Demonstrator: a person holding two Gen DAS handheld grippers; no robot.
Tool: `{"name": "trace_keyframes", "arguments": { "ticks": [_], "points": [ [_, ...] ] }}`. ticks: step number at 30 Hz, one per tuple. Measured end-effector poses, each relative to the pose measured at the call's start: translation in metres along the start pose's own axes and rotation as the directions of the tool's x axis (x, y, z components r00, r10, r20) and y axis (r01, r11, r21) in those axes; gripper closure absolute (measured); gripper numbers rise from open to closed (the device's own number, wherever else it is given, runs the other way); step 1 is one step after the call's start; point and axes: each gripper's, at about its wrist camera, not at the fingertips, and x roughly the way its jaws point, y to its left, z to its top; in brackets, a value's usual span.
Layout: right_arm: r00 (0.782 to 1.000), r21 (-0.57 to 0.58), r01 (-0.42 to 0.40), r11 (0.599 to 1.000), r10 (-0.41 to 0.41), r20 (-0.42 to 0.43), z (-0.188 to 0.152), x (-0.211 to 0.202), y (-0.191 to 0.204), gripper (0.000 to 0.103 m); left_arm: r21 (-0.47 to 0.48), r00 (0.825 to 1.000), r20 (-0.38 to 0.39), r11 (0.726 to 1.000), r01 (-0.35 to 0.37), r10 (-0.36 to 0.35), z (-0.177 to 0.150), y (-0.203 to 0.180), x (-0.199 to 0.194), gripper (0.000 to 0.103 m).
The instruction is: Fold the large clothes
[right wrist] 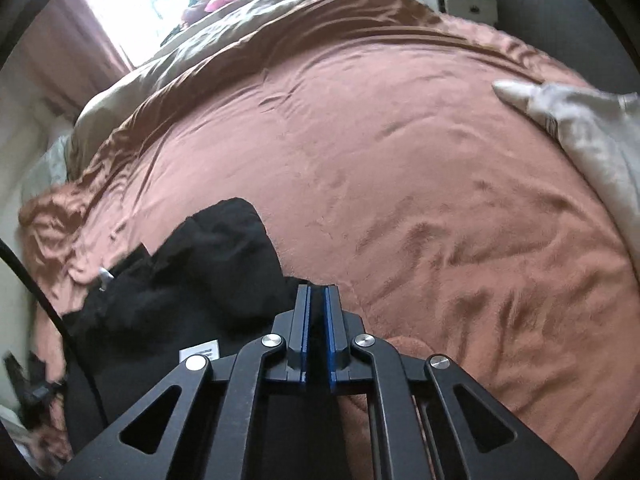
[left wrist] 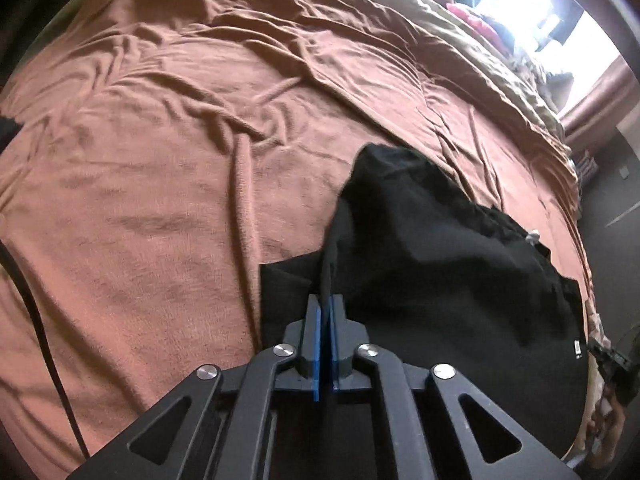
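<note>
The black garment [left wrist: 440, 280] lies bunched on the bed, on the rust-brown blanket [left wrist: 160, 200], near the blanket's front edge and between your two grippers. The blanket covers almost all of both views, wrinkled toward the far side, with an olive duvet [right wrist: 240, 8] beyond it under the bright window. In the right wrist view a pale grey cloth [right wrist: 580, 128] rests well apart from the garment, at the blanket's right side.

The garment looks soft and limp, a light-to-medium knit that will sag and drag, not hold a shape, so judge it as something to lift by edges or corners, both ends taken together and drawn taut. Its long axis is hard to read while crumpled; the mass seems to run across between the grippers, with one lobe pointing away toward the far side of the bed. A white label [right wrist: 200, 350] shows near the close edge.

Your left gripper [left wrist: 325, 300] has its jaws closed on a raised fold of the black cloth. Your right gripper [right wrist: 317, 292] has its jaws nearly together with dark fabric in the narrow gap, apparently pinching the garment's edge.
</note>
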Motion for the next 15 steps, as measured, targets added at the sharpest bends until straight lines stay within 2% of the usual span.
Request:
{"name": "trace_keyframes", "arguments": {
  "ticks": [3,4,5,6,7,8,9,10,15],
  "points": [
    [0.999,-0.02,-0.035,0.999,0.036,0.02,-0.005,-0.02,-0.004,0.098,-0.003,1.0,0.006,1.0,-0.017,0.017,-0.004,0.005,-0.012,0.09],
    [0.999,-0.038,-0.038,0.999,0.039,0.017,-0.009,-0.026,-0.003,0.097,-0.011,1.0,0.003,1.0,-0.024,0.024,-0.006,0.007,-0.016,0.084],
    [0.999,-0.054,-0.045,0.998,0.046,0.01,-0.012,-0.031,-0.002,0.09,-0.012,1.0,0.0,1.0,-0.021,0.021,-0.008,0.009,-0.021,0.077],
    [0.999,-0.075,-0.051,0.996,0.051,0.005,-0.017,-0.037,0.002,0.075,-0.013,1.0,-0.001,1.0,-0.012,0.012,-0.011,0.012,-0.026,0.074],
    [0.998,-0.091,-0.056,0.994,0.056,0.007,-0.02,-0.043,0.003,0.064,-0.018,1.0,0.002,1.0,-0.005,0.005,-0.016,0.014,-0.032,0.066],
    [0.998,-0.108,-0.062,0.992,0.064,0.013,-0.023,-0.049,0.005,0.042,-0.027,1.0,0.008,1.0,0.004,-0.004,-0.022,0.019,-0.04,0.055],
    [0.997,-0.121,-0.068,0.99,0.071,0.023,-0.027,-0.056,0.009,0.037,-0.036,1.0,0.013,0.999,0.008,-0.008,-0.026,0.021,-0.045,0.051],
    [0.996,-0.136,-0.074,0.988,0.08,0.035,-0.033,-0.064,0.012,0.037,-0.047,1.0,0.018,0.999,0.012,-0.011,-0.031,0.024,-0.05,0.046],
    [0.994,-0.183,-0.089,0.979,0.099,0.046,-0.06,-0.085,0.028,0.037,-0.102,0.998,-0.006,0.993,0.054,-0.055,-0.06,0.042,-0.069,0.045]
  ]
}}
